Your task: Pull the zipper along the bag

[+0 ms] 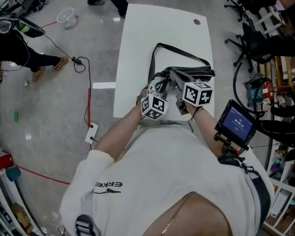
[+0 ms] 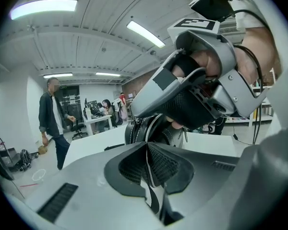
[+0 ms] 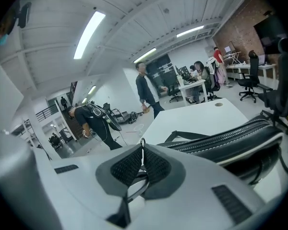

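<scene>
A black bag (image 1: 189, 73) with a long strap (image 1: 160, 50) lies on the white table (image 1: 157, 28), near its front edge. Both grippers are at the bag's near end, close together. The left gripper (image 2: 148, 150) is shut on a thin black strip of the bag, with the bag (image 2: 156, 133) just beyond its pads. The right gripper (image 3: 142, 150) is shut on the zipper pull (image 3: 142, 141), whose small metal ring pokes out above the pads. The zipper track (image 3: 230, 137) runs off to the right. From the left gripper view, the right gripper's body (image 2: 197, 80) hangs right above.
The table has a cable hole (image 1: 196, 21) at its far right corner. Office chairs (image 1: 255, 38) and equipment crowd the right side. A person (image 1: 19, 53) crouches on the floor at left, beside a cable (image 1: 88, 107). A small screen (image 1: 237, 123) sits by the right forearm.
</scene>
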Motion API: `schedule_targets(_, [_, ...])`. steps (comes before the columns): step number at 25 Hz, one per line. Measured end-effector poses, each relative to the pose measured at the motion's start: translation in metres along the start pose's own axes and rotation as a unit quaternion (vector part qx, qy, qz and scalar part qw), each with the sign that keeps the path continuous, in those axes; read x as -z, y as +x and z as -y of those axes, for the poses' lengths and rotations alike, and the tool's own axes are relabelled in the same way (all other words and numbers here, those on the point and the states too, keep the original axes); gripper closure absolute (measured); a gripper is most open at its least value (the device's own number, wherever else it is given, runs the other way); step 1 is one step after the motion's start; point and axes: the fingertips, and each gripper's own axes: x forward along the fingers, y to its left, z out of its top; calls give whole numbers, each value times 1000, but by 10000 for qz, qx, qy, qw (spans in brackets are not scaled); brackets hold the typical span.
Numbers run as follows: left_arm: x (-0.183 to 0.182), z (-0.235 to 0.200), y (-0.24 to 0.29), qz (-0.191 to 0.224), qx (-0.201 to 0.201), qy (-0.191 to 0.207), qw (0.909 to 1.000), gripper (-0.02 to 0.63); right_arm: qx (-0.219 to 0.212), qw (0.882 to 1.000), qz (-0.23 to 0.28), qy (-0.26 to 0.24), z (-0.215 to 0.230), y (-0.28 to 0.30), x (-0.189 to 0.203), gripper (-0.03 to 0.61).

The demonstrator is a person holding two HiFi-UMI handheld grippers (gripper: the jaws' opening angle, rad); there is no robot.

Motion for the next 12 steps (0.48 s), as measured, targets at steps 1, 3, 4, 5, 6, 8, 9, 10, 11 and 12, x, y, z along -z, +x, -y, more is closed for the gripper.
schedule_targets(1, [-1, 1, 0, 4, 11, 7, 10000, 607, -5, 10000, -31, -12, -1, 1, 1, 569])
schedule_targets(3, [-1, 2, -1, 1, 21, 9, 10000, 607, 3, 10000, -74, -46, -3, 2, 3, 569])
schedule_targets(4, [-1, 2, -1, -5, 21, 3, 10000, 607, 11, 9999, -94, -68, -3, 2, 3, 569])
schedule_targets(5, [-1, 2, -1, -11, 18, -2, 10000, 607, 19, 9999, -115, -92, -3, 3, 3, 569])
schedule_targets(6, [-1, 2, -1, -14, 15, -3, 10000, 607, 24, 9998, -133, -112, -3, 4, 3, 569])
schedule_targets(8, [-1, 2, 1, -12, 19, 4, 10000, 607, 38, 9998, -149, -121, -1, 4, 3, 569])
schedule_targets(9, [-2, 3, 1, -10, 26, 7, 10000, 607, 50, 9998, -147, -121, 0, 4, 3, 569])
schedule_targets(10, [-2, 3, 2, -6, 36, 6, 10000, 607, 68, 9998, -142, -139, 1, 4, 2, 569])
schedule_targets(11, [-2, 3, 3, -3, 52, 0, 10000, 607, 92, 9997, -139, -193, 1, 4, 2, 568])
schedule_targets(12, [-2, 3, 4, -7, 81, -5, 10000, 607, 119, 9994, -140, -285, 1, 5, 2, 568])
